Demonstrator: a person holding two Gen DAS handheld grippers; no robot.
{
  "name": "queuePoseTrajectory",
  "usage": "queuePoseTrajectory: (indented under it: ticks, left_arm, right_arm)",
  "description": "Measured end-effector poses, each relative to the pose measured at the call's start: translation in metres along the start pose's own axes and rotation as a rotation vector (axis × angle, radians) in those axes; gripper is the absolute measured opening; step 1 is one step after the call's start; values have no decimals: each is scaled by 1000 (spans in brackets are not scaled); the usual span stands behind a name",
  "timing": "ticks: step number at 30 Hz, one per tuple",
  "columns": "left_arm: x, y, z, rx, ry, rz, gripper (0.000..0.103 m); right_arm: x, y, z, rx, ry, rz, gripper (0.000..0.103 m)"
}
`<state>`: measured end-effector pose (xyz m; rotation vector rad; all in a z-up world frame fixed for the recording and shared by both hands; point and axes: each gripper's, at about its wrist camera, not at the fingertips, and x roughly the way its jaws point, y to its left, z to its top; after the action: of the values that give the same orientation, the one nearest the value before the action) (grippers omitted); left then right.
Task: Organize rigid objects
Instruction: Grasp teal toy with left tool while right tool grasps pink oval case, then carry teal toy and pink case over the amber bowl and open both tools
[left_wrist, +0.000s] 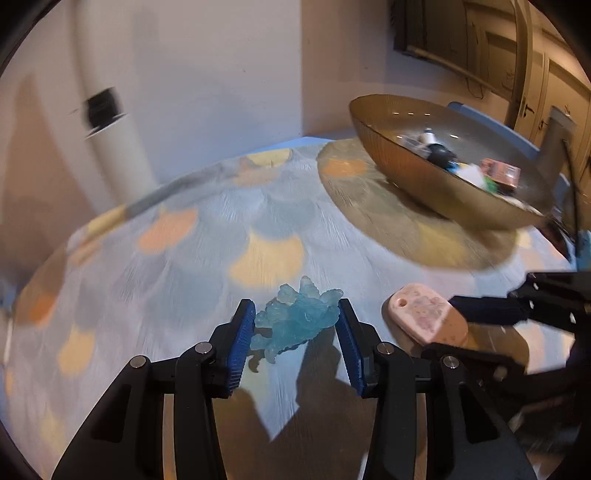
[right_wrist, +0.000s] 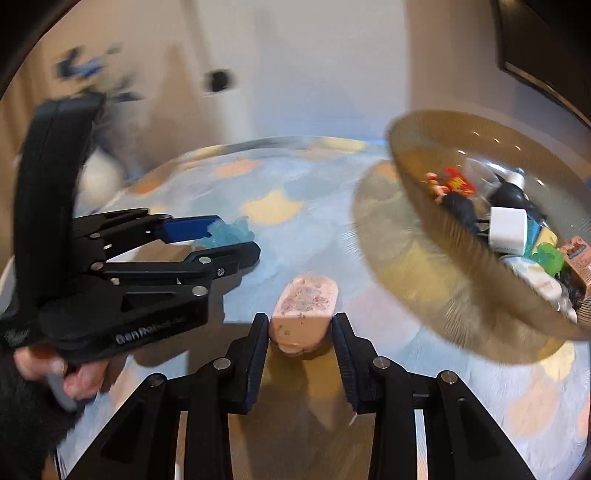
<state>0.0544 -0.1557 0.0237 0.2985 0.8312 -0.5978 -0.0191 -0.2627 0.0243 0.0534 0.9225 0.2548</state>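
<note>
A translucent blue toy figure (left_wrist: 297, 319) sits between the pads of my left gripper (left_wrist: 297, 314), which is shut on it just above the patterned tablecloth; it also shows in the right wrist view (right_wrist: 231, 232). A pink speckled flat piece (right_wrist: 304, 312) with a hole at one end sits between the pads of my right gripper (right_wrist: 300, 323), which is shut on it; it also shows in the left wrist view (left_wrist: 424, 314). My left gripper appears at the left of the right wrist view (right_wrist: 218, 240).
A large amber ribbed glass bowl (left_wrist: 399, 162) stands at the back right, also in the right wrist view (right_wrist: 436, 221), holding several small objects. The round table carries a blue, yellow and orange cloth (left_wrist: 221, 251). A white wall stands behind.
</note>
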Motion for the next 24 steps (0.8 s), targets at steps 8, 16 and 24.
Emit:
queuePoseTrajectory:
  ticks: [8, 16, 24]
  left_arm:
    - [-58, 4, -60, -96, -22, 4, 42]
    - [-68, -15, -87, -80, -52, 127, 42]
    - [-76, 5, -90, -172, -82, 89, 42]
  right_arm:
    - [-21, 5, -43, -46, 90, 27, 37]
    - [-3, 20, -32, 19, 65, -110, 65]
    - [-6, 25, -35, -14, 44, -138, 63]
